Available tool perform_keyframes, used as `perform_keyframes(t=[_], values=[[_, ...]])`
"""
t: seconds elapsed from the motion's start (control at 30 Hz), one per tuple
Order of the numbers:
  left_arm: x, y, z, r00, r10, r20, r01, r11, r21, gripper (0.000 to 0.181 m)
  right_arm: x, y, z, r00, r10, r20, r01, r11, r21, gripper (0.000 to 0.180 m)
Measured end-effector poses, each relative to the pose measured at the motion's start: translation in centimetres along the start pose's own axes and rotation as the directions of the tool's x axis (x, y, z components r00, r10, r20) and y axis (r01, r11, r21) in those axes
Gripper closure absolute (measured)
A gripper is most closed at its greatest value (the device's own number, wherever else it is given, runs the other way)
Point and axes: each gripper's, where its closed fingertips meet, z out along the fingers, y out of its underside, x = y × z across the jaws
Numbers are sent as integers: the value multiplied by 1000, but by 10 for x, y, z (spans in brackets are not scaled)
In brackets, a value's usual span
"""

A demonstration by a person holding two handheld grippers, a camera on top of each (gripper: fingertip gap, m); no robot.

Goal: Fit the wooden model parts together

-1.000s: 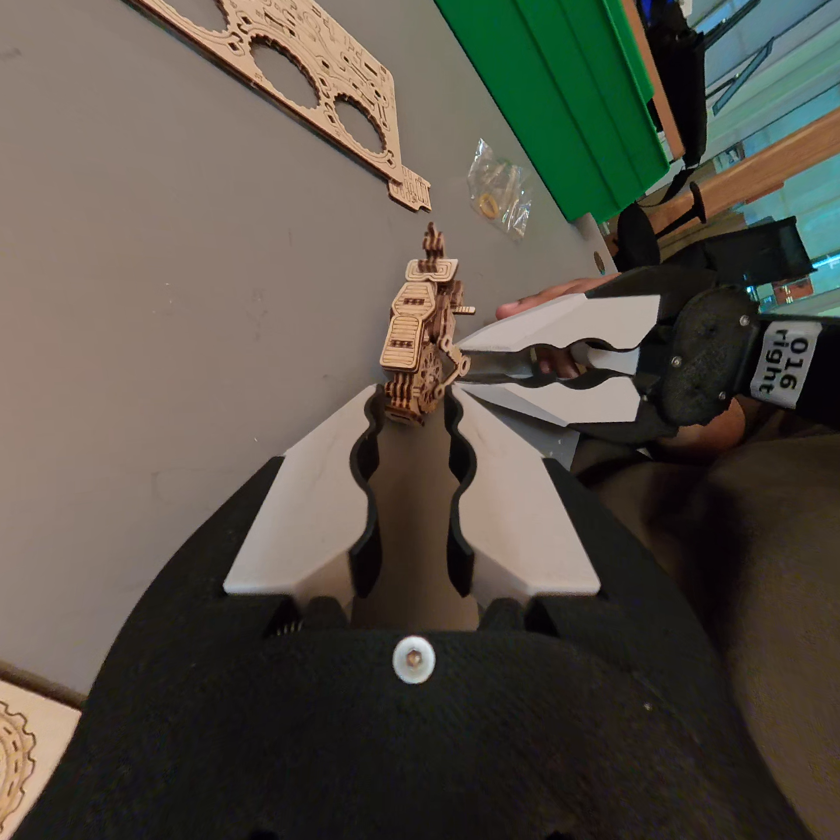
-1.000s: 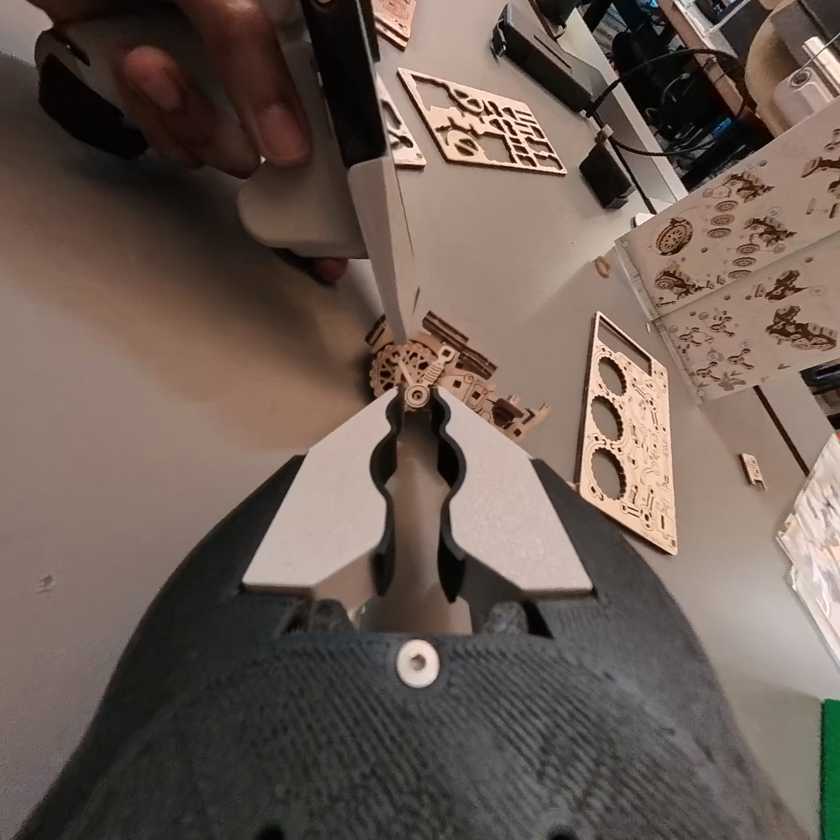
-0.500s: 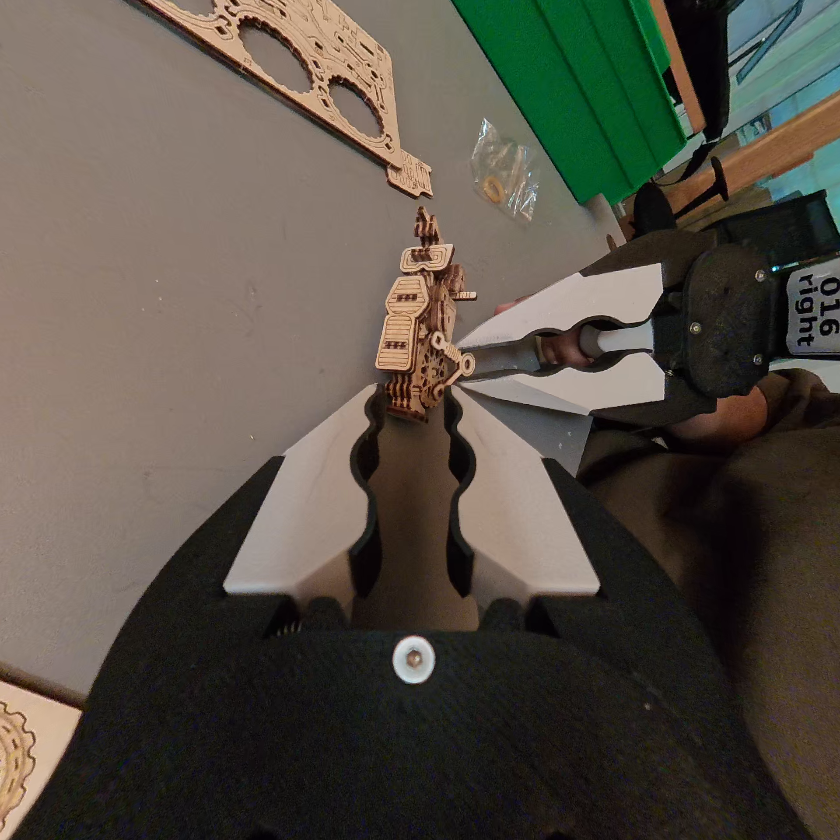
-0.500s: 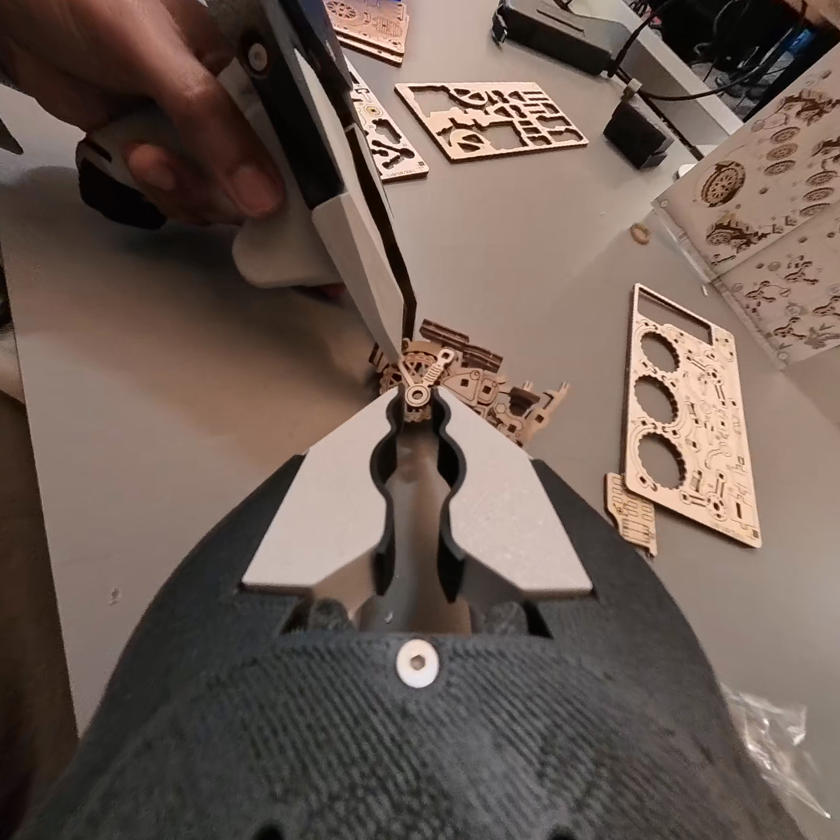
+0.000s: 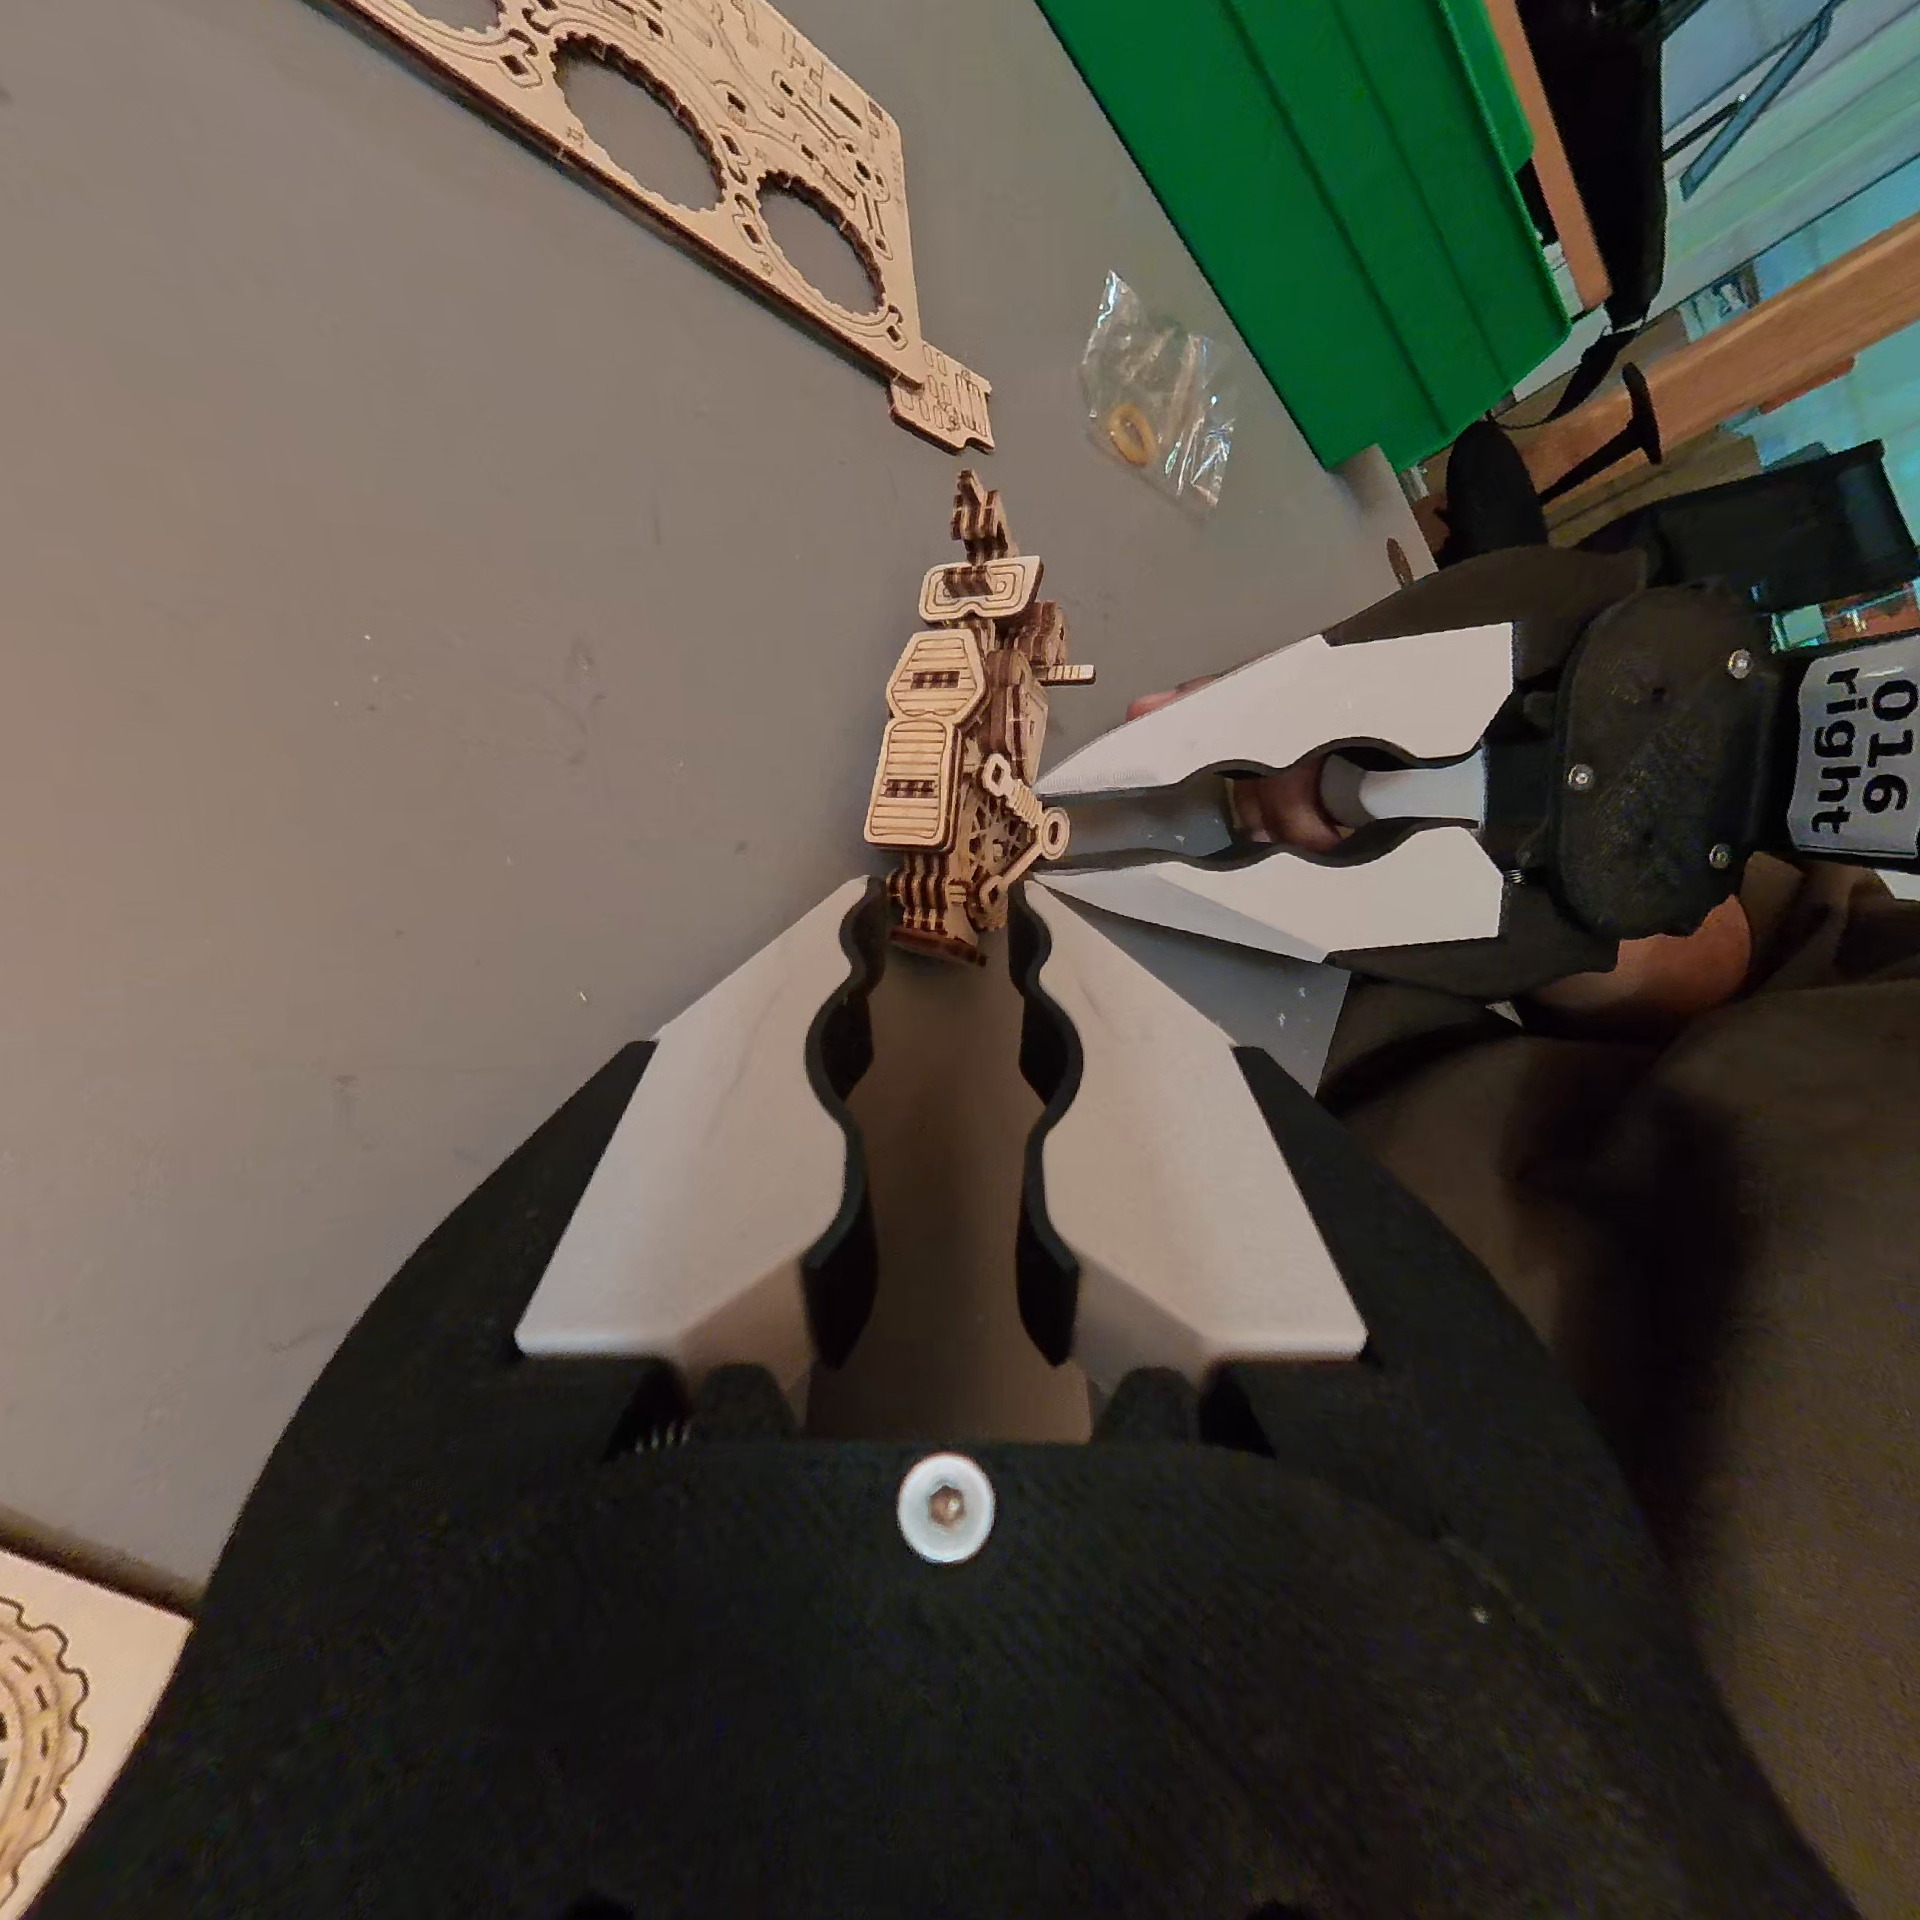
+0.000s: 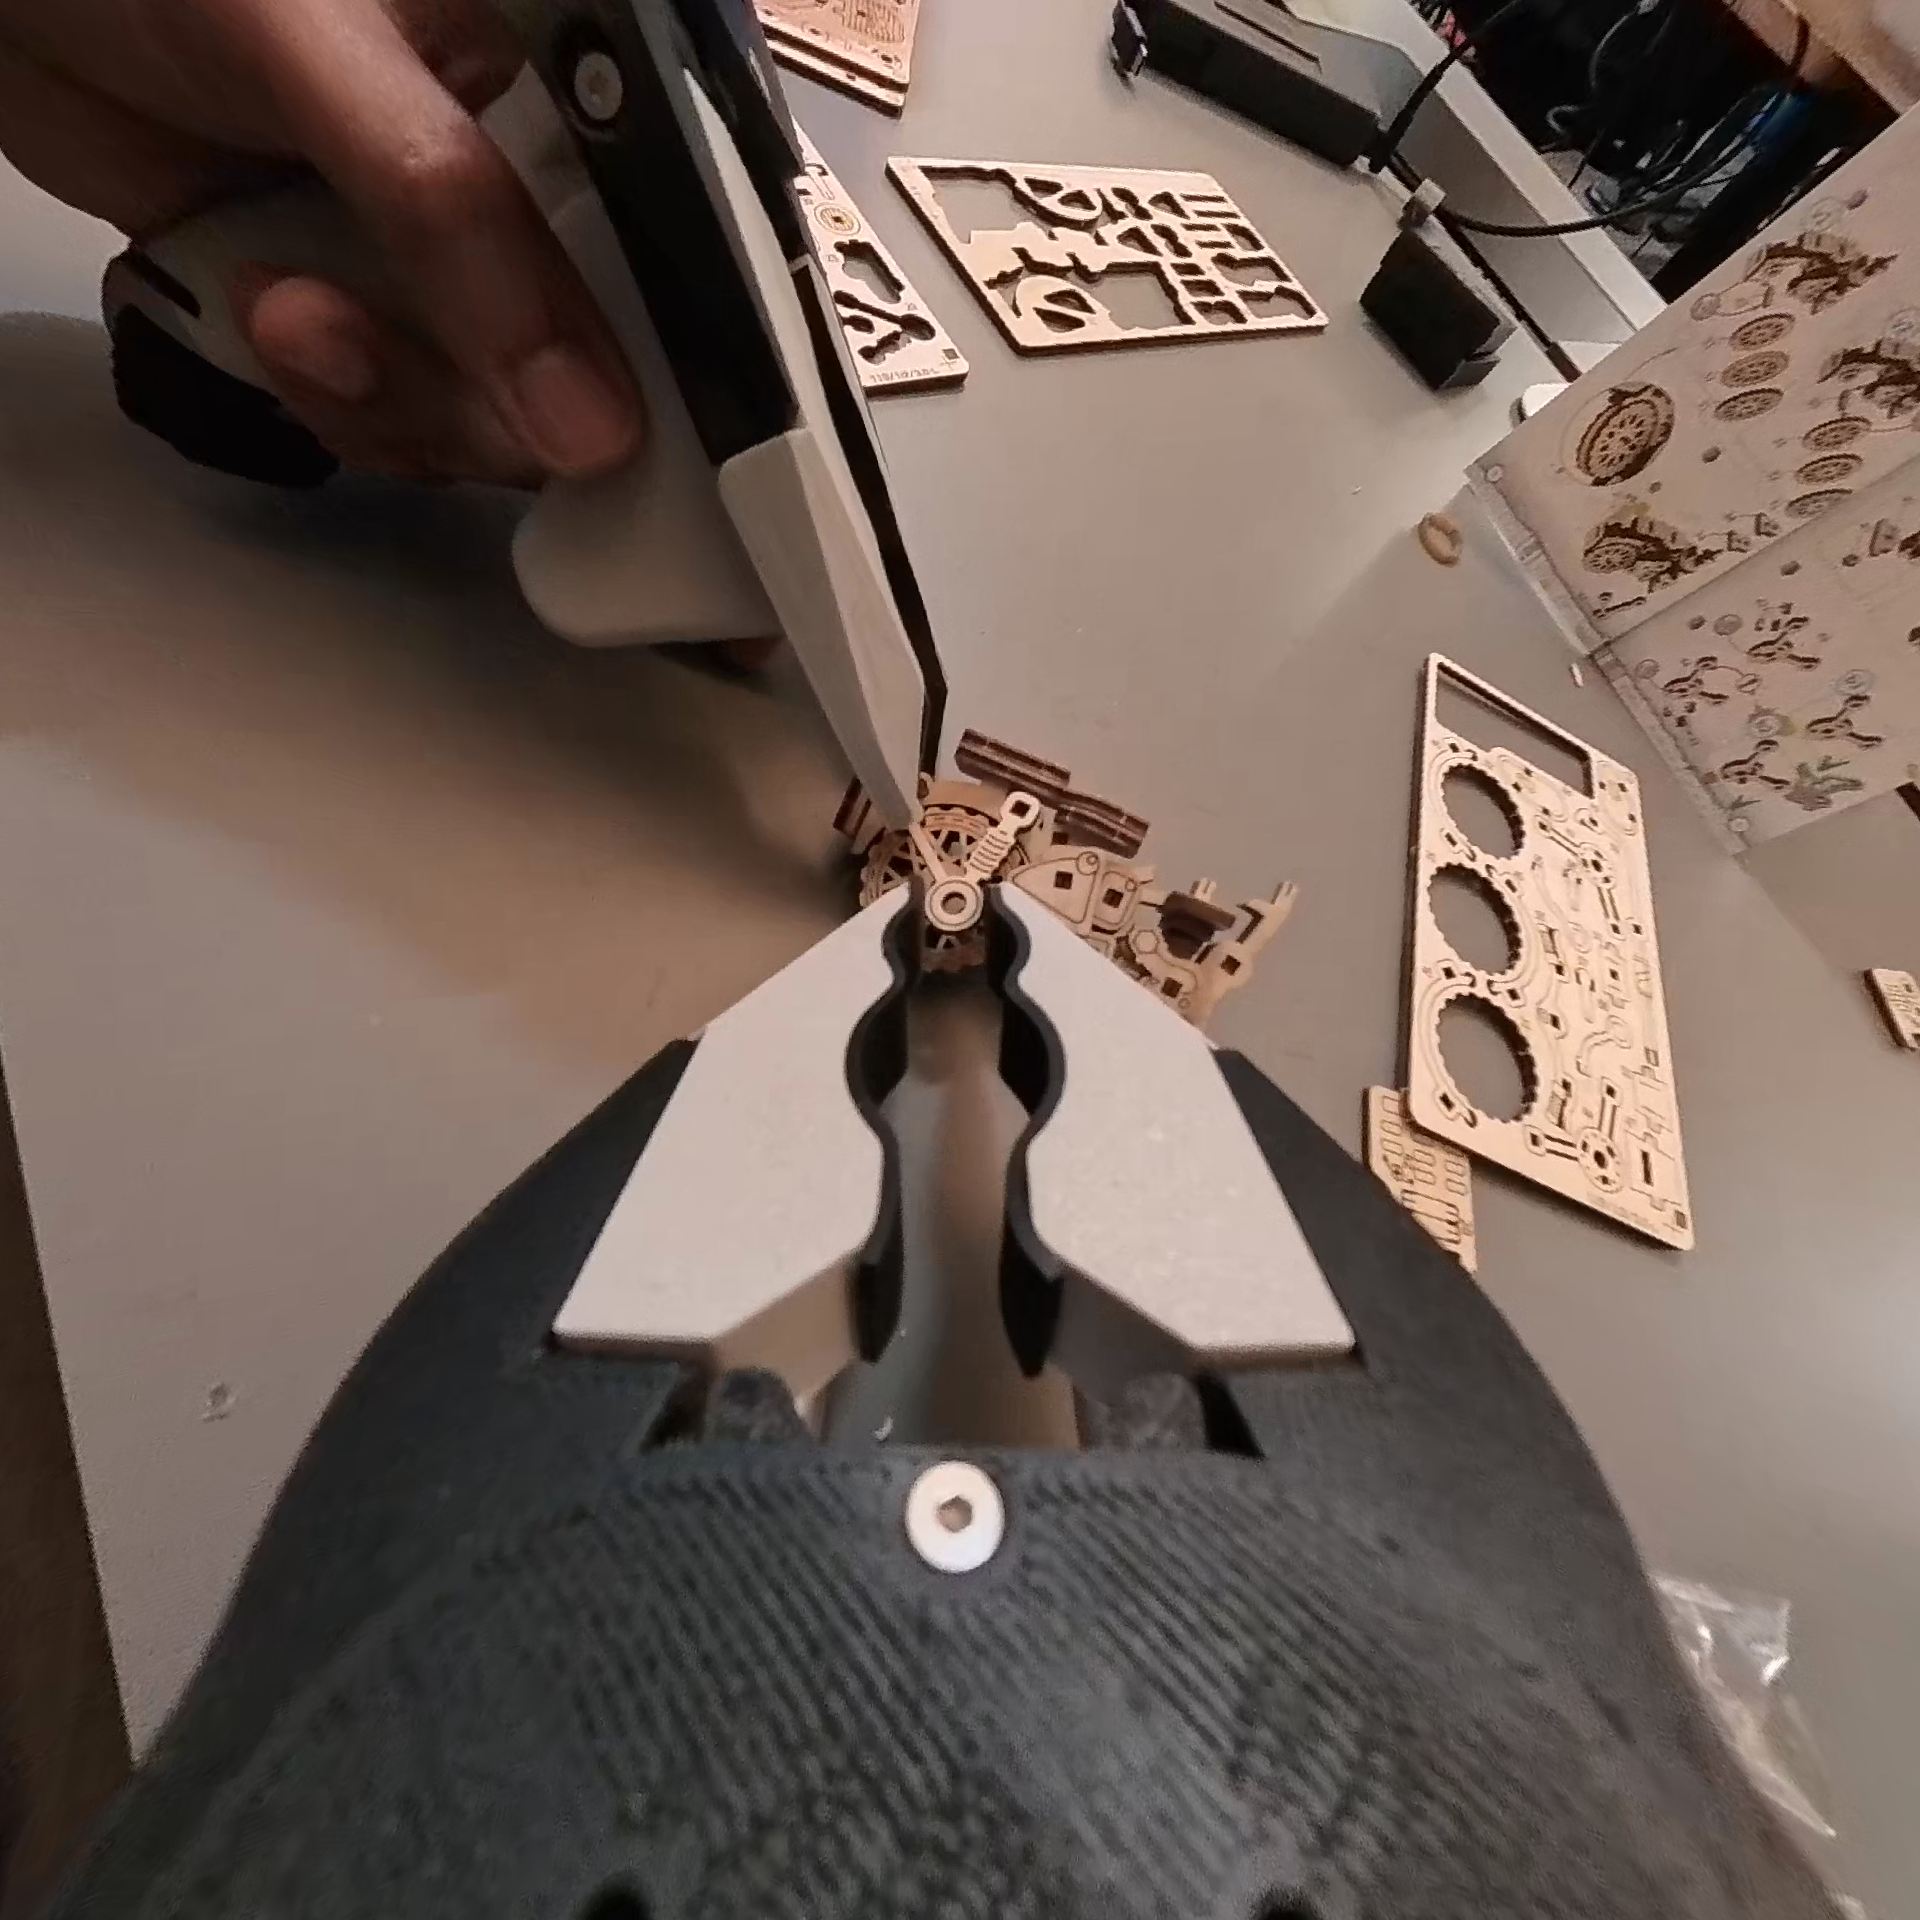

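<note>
The wooden model is a small, partly built vehicle of laser-cut pieces, held just above the grey table. My left gripper is shut on its near end. My right gripper comes in from the right, shut on the ring end of a small wooden strut that lies against the model's side. In the right wrist view my right gripper pinches the strut's ring in front of the model's wheel. My left gripper reaches down from the upper left, held by a hand.
Punched-out wooden sheets lie around: one with three round holes, one farther back. Printed instruction sheets are at the right. A green bin and a plastic bag sit beyond the model. A black box stands at the table's far edge. Less than 4 cm separates the two grippers' tips.
My right gripper has swung and tilted around the model, keeping the strut's ring in its tips. My left gripper keeps its hold on the model, which has barely shifted.
</note>
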Motion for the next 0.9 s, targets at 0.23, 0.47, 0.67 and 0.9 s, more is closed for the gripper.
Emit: perform_keyframes(t=[0.23, 0.47, 0.67, 0.9], values=[[-1, 0, -1, 1000, -3, -1, 3, 1000, 0, 161, 0, 1, 0, 1000, 4, -2, -4, 1000, -4, 170], [-1, 0, -1, 1000, -4, -4, 4, 1000, -1, 161, 0, 1, 0, 1000, 9, -1, -9, 1000, -2, 171], [-1, 0, -1, 1000, -7, -7, 7, 1000, -2, 162, 0, 0, -1, 1000, 12, 1, -12, 1000, -1, 171], [-1, 0, -1, 1000, -9, -14, 9, 1000, -2, 161, 0, 0, -1, 1000, 11, 4, -11, 1000, 5, 171]])
